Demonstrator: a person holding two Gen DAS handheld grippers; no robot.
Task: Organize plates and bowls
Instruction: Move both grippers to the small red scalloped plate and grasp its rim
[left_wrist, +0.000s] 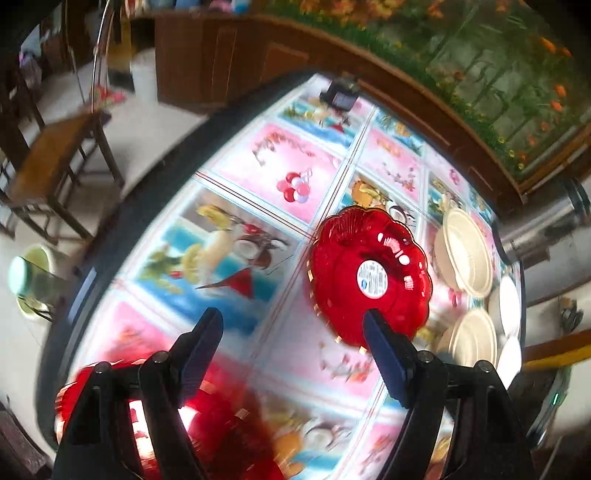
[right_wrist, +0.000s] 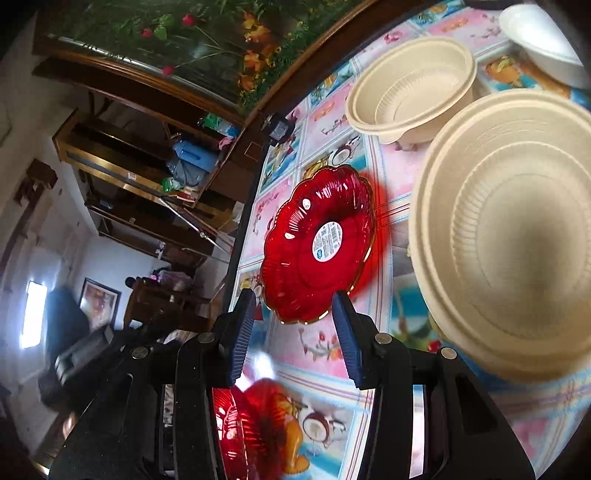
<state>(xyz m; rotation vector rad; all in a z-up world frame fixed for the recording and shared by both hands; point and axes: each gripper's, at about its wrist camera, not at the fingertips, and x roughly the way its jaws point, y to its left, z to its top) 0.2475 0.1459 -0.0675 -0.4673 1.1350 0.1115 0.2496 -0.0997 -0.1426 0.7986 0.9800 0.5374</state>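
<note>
Picture-print worktop (right_wrist: 321, 350) has the red plate (right_wrist: 319, 242) dead ahead of the right hand-held gripper (right_wrist: 295, 332), spread wide, nearer than the left hand-held gripper (left_wrist: 291, 347), also spread.

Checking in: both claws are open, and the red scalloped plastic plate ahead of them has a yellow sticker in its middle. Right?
Not quite. The red scalloped plastic plate carries a white sticker, not yellow; the right wrist view shows it. Both the left claw and right claw are open.
</note>
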